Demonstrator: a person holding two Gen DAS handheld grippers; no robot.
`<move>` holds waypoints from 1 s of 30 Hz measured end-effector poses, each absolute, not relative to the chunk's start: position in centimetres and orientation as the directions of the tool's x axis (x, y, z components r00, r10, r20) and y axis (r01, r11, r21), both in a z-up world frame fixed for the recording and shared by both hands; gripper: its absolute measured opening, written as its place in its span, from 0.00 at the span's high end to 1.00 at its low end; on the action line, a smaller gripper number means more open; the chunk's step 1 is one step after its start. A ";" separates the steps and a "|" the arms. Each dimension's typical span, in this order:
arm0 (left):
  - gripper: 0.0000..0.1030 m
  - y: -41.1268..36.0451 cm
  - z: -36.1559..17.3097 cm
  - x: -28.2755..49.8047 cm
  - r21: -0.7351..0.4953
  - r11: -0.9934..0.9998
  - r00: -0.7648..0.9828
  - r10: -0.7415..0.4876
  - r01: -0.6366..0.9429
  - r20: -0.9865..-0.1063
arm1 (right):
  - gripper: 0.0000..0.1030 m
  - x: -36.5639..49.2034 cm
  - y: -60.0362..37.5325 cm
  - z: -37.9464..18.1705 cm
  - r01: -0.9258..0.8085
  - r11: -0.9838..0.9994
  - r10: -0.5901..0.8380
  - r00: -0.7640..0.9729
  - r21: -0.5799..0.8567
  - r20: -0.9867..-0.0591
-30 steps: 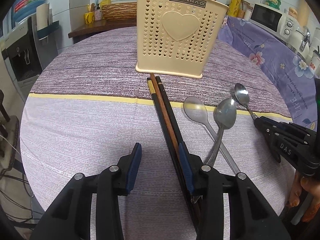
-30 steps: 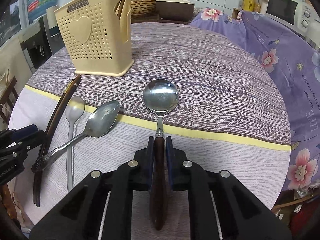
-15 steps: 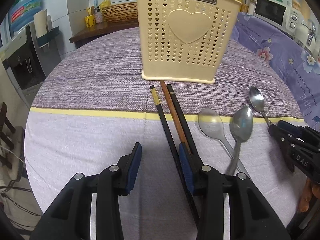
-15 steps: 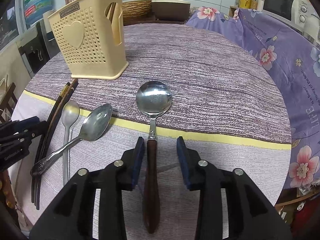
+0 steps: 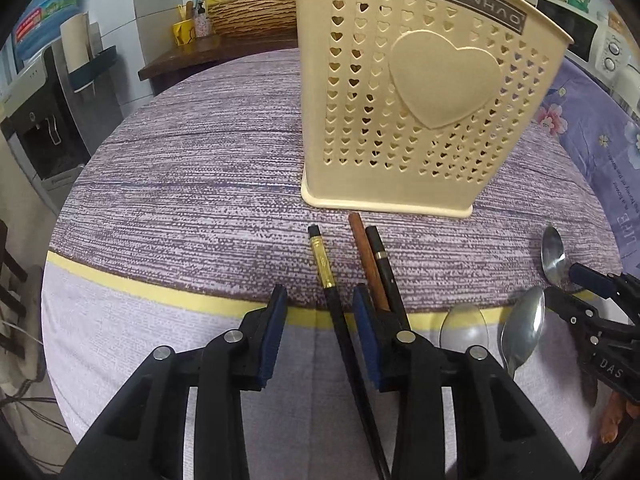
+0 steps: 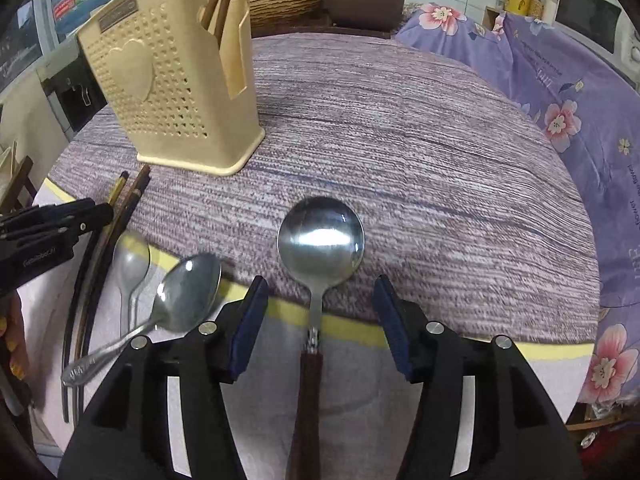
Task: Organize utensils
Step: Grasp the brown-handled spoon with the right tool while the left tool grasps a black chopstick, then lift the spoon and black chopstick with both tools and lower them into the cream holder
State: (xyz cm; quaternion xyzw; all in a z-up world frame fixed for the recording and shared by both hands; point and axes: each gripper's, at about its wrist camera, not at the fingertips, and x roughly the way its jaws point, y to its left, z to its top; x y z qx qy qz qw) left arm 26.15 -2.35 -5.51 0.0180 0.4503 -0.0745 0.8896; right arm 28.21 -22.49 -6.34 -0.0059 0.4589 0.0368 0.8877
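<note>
Left claw (image 5: 320,320) closing, one black chopstick (image 5: 334,304) between unpressed pads, near holder (image 5: 420,92). Only the right view shows right claw (image 6: 320,320) opening astride wood-handled spoon (image 6: 320,248) flat on desk (image 6: 440,160).

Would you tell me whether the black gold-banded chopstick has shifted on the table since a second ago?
Yes. The gold-banded chopstick has swung leftward, away from the two other chopsticks it lay against, and now sits between the closing left gripper pads.
</note>
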 end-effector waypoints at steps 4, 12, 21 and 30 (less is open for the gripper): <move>0.80 -2.4 -5.5 27.0 -0.039 0.990 0.578 -0.110 0.133 -0.808 | 0.45 30.1 -22.2 -6.2 -0.067 0.998 0.047 0.560 0.011 -0.827; 0.90 -3.0 -5.5 28.1 -0.015 0.993 0.575 -0.081 0.118 -0.814 | 0.53 30.7 -22.0 -6.1 -0.064 0.998 0.041 0.557 0.006 -0.829; 0.92 -2.4 -5.1 28.5 -0.040 0.994 0.594 -0.095 0.105 -0.799 | 0.54 30.3 -22.2 -4.7 -0.078 0.996 0.073 0.594 0.033 -0.801; 0.92 -0.1 2.4 26.1 -0.111 0.987 0.721 -0.159 0.114 -0.675 | 0.54 28.2 -23.6 1.7 -0.106 0.991 0.131 0.691 0.080 -0.711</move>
